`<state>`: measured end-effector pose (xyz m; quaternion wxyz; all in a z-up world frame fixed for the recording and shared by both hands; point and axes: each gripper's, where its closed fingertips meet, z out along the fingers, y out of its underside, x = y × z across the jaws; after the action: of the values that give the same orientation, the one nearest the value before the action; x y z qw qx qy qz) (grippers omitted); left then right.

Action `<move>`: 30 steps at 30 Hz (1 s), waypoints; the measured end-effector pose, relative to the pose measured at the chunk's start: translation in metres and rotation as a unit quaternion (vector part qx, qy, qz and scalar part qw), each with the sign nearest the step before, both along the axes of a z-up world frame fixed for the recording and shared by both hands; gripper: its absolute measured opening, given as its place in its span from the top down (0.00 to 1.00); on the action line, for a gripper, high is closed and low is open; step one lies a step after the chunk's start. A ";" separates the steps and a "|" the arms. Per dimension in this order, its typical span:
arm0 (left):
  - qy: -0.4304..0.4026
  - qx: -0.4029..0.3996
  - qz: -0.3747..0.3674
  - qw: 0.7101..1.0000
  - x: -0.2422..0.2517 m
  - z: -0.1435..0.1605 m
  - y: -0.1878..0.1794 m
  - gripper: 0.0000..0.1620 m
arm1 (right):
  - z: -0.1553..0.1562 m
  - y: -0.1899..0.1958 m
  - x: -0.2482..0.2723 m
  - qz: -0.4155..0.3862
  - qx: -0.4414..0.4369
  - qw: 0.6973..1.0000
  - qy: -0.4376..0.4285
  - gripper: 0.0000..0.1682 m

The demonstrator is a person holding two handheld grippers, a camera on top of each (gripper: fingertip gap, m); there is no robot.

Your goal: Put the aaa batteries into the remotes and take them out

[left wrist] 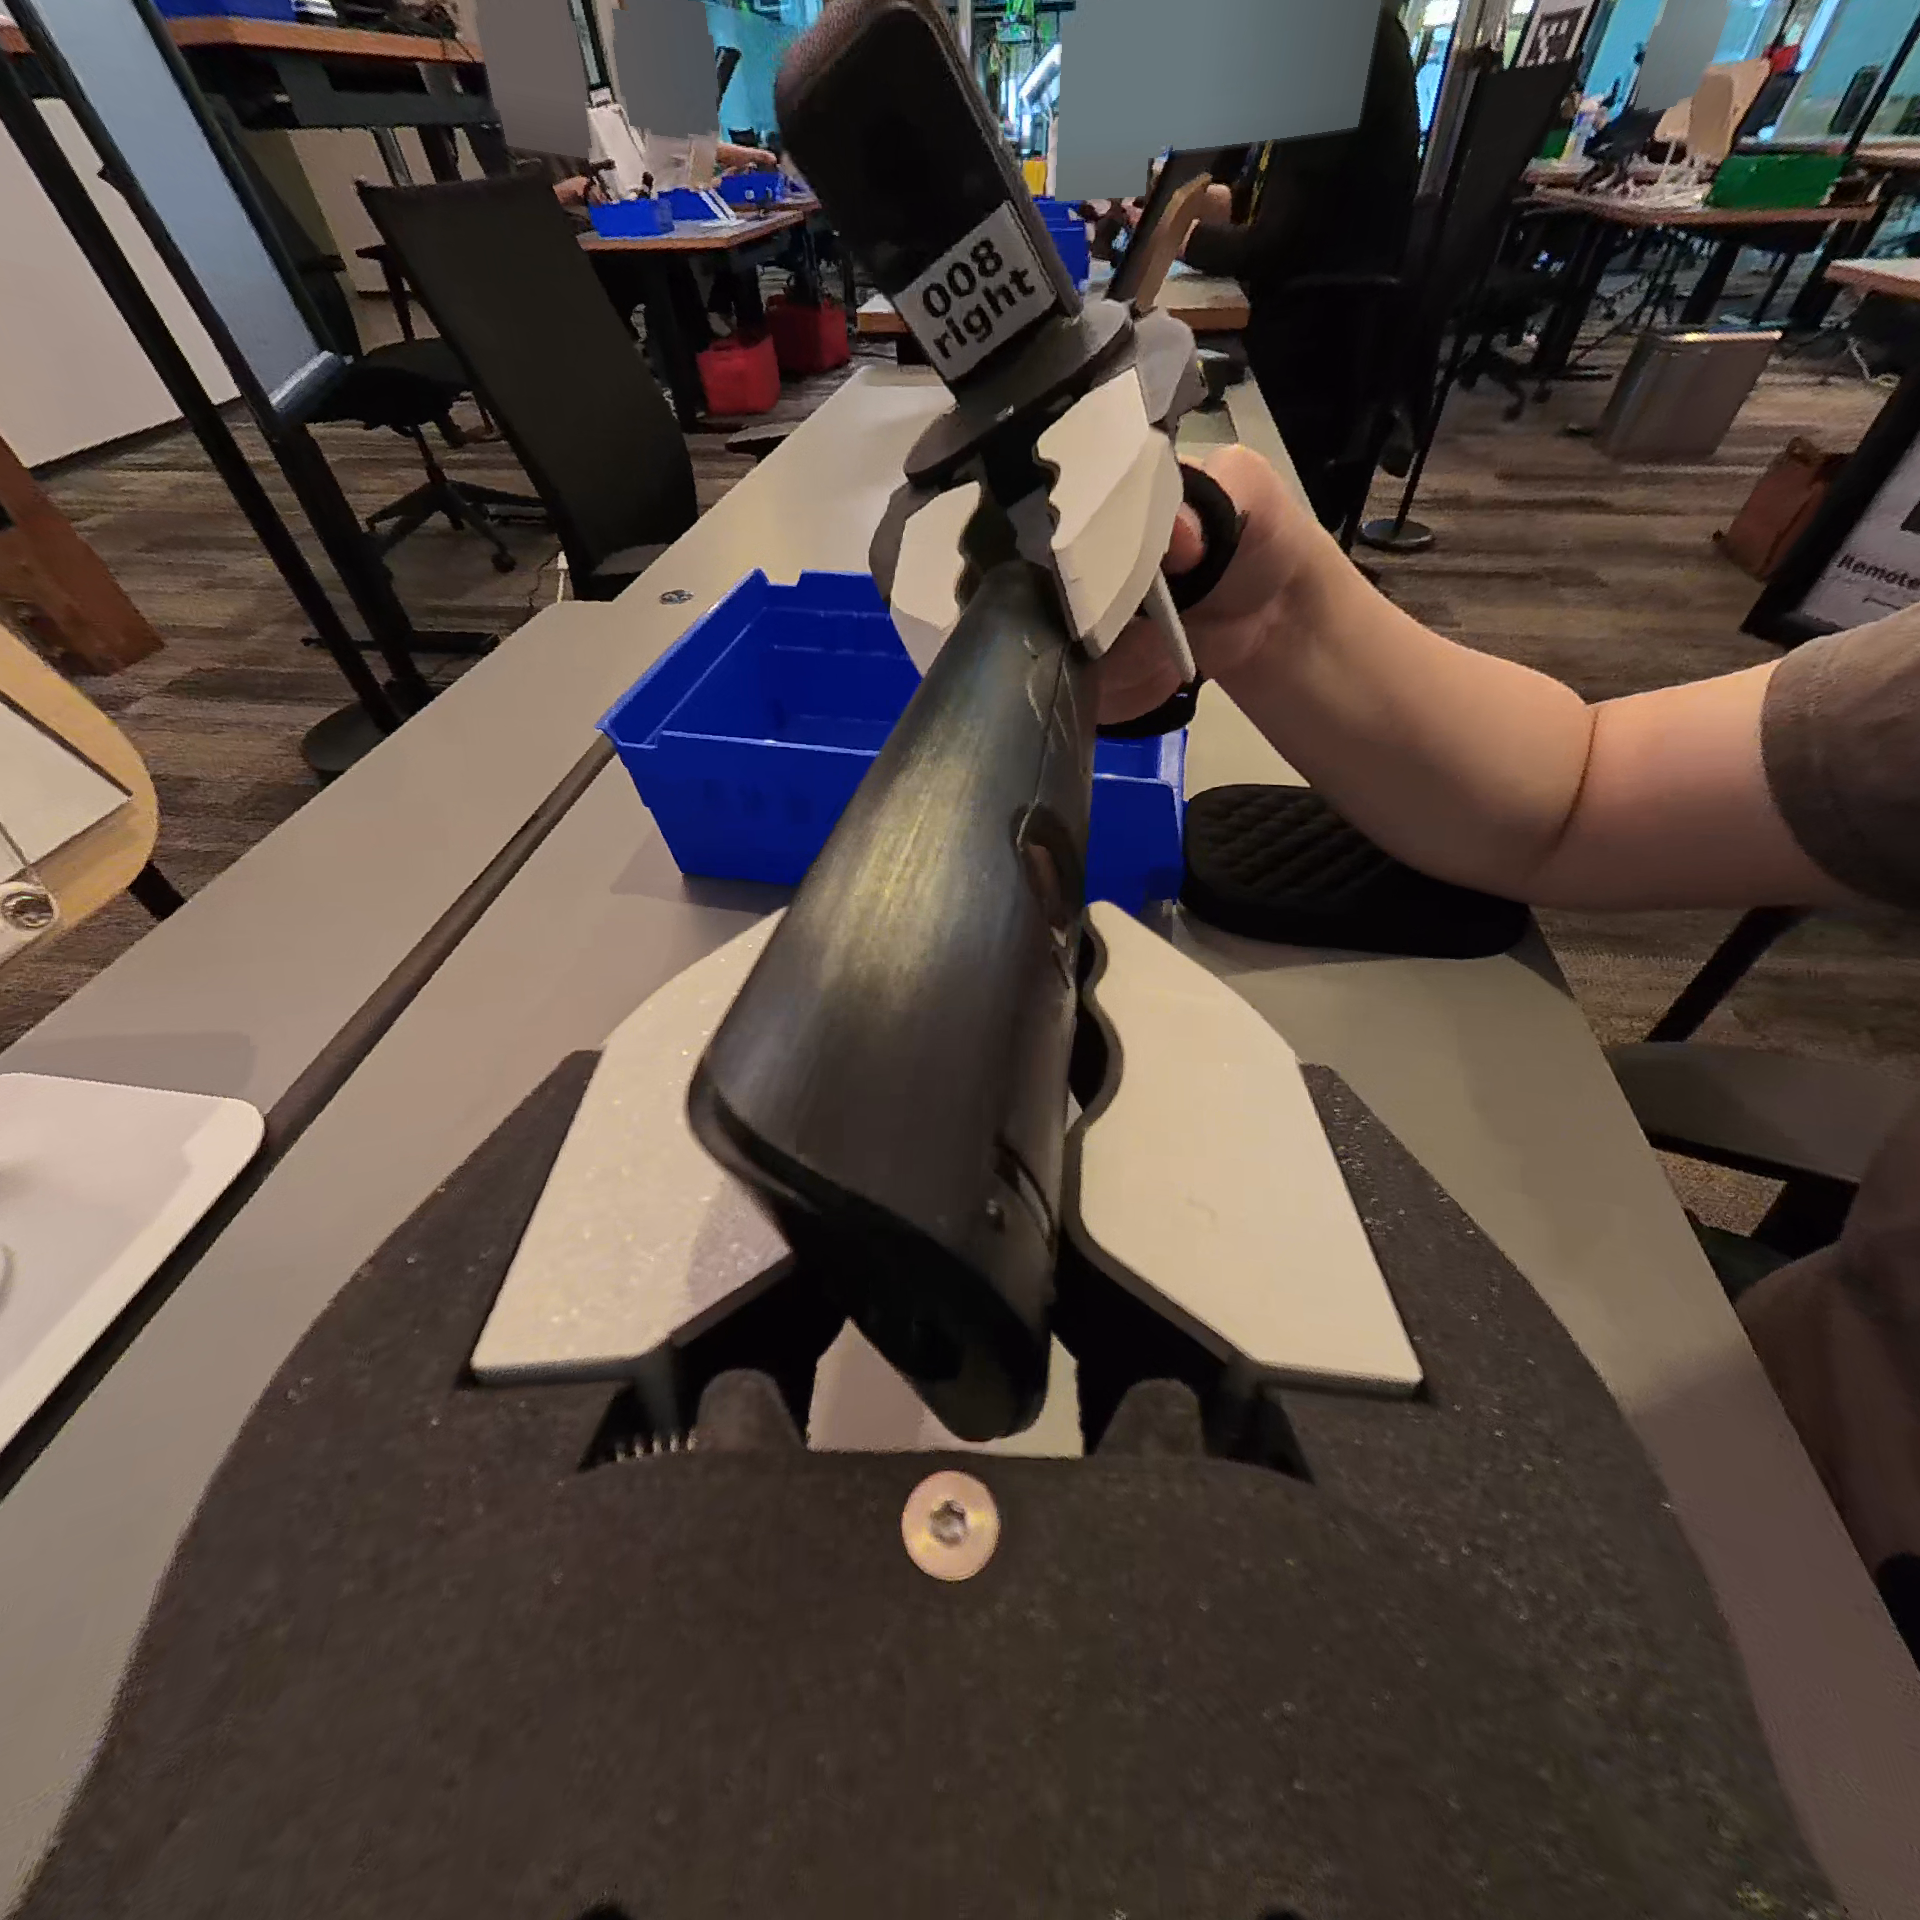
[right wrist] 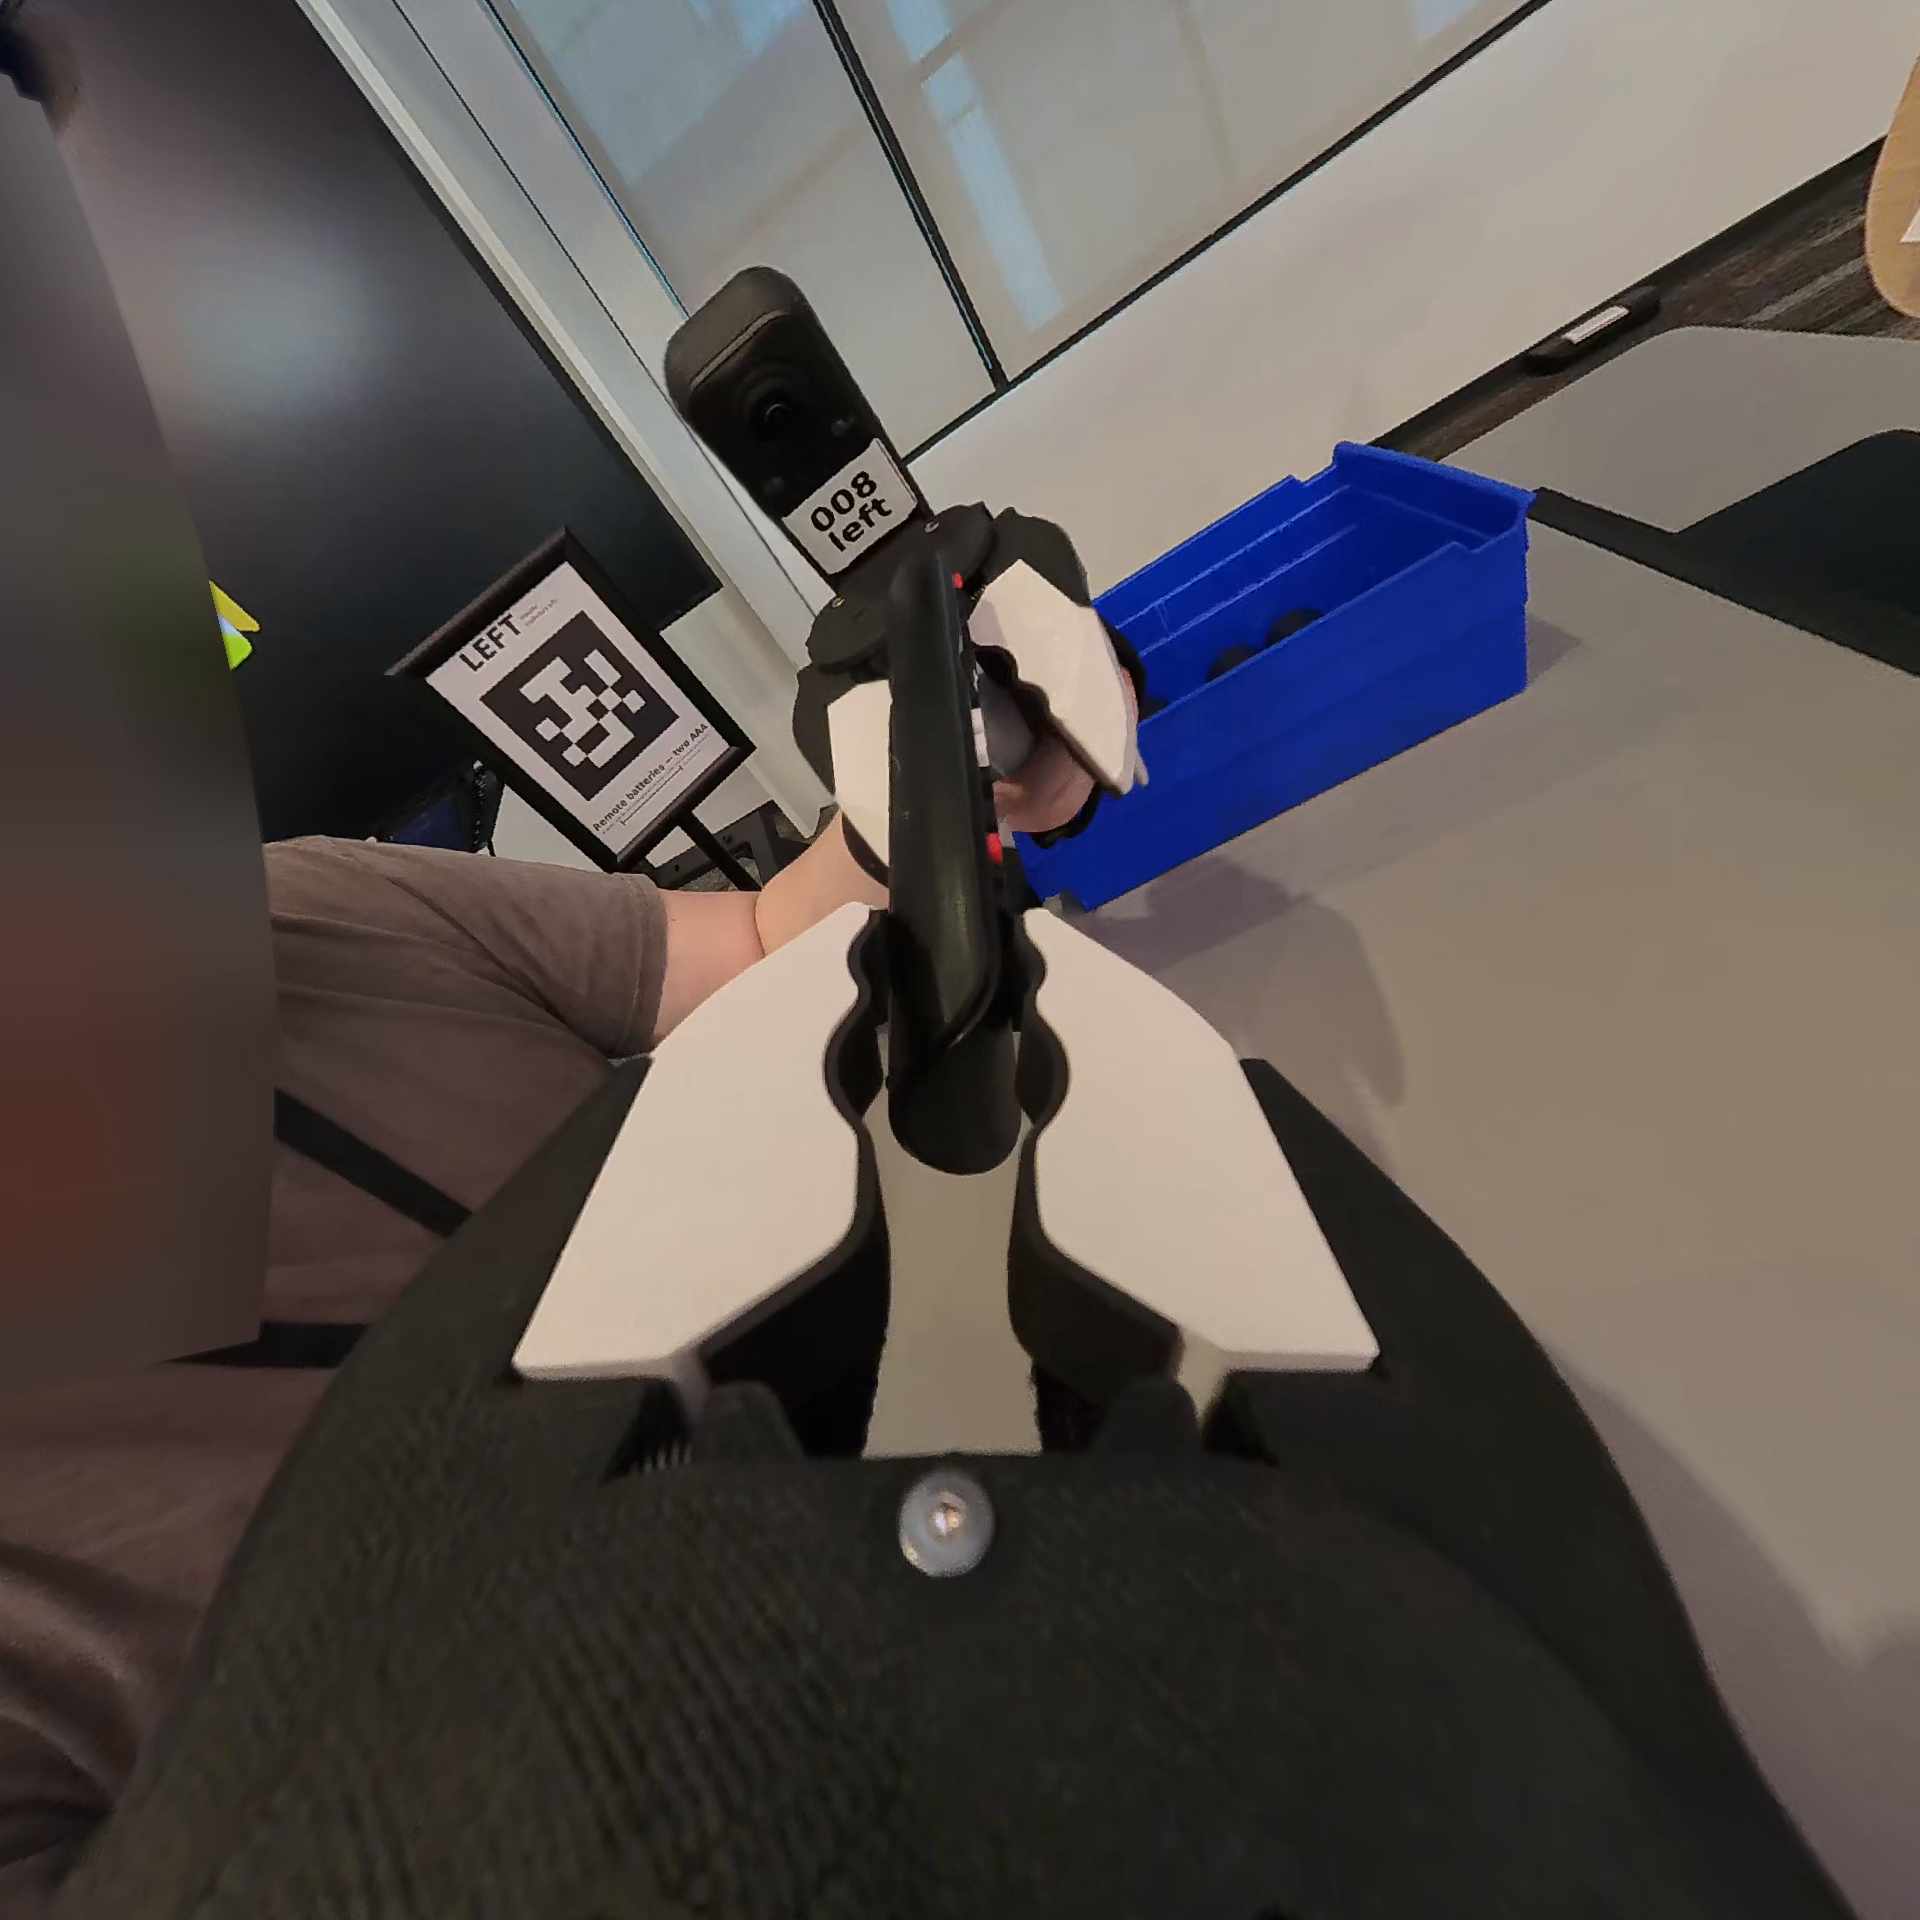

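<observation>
One black remote (left wrist: pixel 914 1039) is held in the air between both grippers, above the grey table (left wrist: pixel 416 935). My left gripper (left wrist: pixel 935 935) is shut on its near end, with the smooth back of the remote facing this camera. My right gripper (left wrist: pixel 1018 540) is shut on its far end. In the right wrist view the remote (right wrist: pixel 935 831) shows edge-on with small red buttons on its side, my right gripper (right wrist: pixel 951 935) clamped on the near end and the left gripper (right wrist: pixel 935 707) on the far end. No batteries show.
A blue plastic bin (left wrist: pixel 748 727) stands on the table just behind the remote; in the right wrist view the bin (right wrist: pixel 1351 623) holds a few dark round things. A black oval pad (left wrist: pixel 1340 873) lies right of it. A framed marker sign (right wrist: pixel 582 707) stands beside the person's arm.
</observation>
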<state>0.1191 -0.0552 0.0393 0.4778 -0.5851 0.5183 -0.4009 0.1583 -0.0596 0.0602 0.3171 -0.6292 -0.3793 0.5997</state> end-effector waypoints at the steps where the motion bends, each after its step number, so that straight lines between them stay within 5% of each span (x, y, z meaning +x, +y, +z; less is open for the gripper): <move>1: -0.003 -0.003 -0.002 1.000 -0.001 0.001 0.000 0.73 | 0.000 0.000 0.000 -0.001 0.001 1.000 0.001 0.87; 12: -0.039 -0.008 -0.024 0.999 -0.012 0.019 -0.007 0.83 | 0.005 0.000 0.004 -0.001 -0.002 1.000 0.011 0.87; 30: -0.017 -0.033 -0.027 0.999 -0.006 0.004 -0.004 0.83 | -0.001 0.004 0.011 -0.004 -0.030 1.000 -0.004 0.87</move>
<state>0.1129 -0.0596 0.0433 0.4557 -0.5798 0.5121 -0.4404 0.1695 -0.0557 0.0592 0.2991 -0.6427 -0.3597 0.6067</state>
